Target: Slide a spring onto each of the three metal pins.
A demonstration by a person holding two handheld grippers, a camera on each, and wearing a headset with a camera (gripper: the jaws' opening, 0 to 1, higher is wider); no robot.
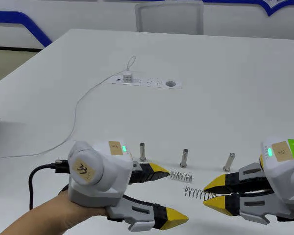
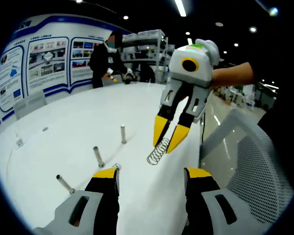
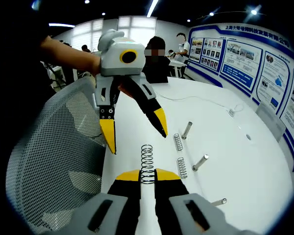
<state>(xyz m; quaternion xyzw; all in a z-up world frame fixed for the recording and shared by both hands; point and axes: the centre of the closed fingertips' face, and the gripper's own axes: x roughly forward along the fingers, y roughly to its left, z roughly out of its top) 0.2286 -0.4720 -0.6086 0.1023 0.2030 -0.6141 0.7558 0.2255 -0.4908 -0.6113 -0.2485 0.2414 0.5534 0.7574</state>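
The right claw [image 3: 147,174] was closed on one end of a spring [image 3: 147,159] near the bench's [image 1: 225,98] front edge; the left claw [image 2: 152,172] gaped empty. The spring probably needed tilting upright, its free end centred over the nearest pin [image 1: 230,161], then lowering straight.

We count three metal pins [image 1: 184,157] in a near row and three springs [image 3: 182,167] near them — plus two grippers, the left gripper [image 1: 177,193] and the right gripper [image 1: 205,193]. Farther off sit one socket strip [image 1: 146,81], one white cable [image 1: 76,113], one chair [image 1: 169,17].
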